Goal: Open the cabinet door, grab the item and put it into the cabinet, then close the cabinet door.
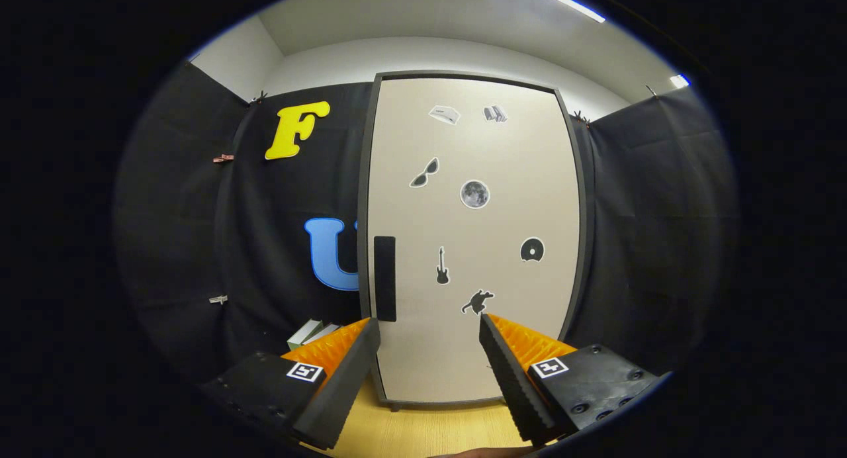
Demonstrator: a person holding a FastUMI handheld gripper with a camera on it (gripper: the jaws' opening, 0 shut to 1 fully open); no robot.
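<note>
While short of door [473, 239], tool [430, 329] agape.

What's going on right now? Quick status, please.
Gripper open, holding nothing. Cabinet door shut, its dark handle just beyond the fingers. Item, maybe a book, beside the cabinet. Nothing in the way.

Gripper view: fisheye camera riding on the tongs [430, 325], looking forward and slightly upward along the two spread fingers, which are framing nothing between them. It is facing the closed cabinet door [473, 239] squarely from a short way back, low over the wooden desk [423, 428]. The wide lens is taking in the door's full height, the dark handle [384, 278], the booth's cloth walls and the ceiling above.
</note>
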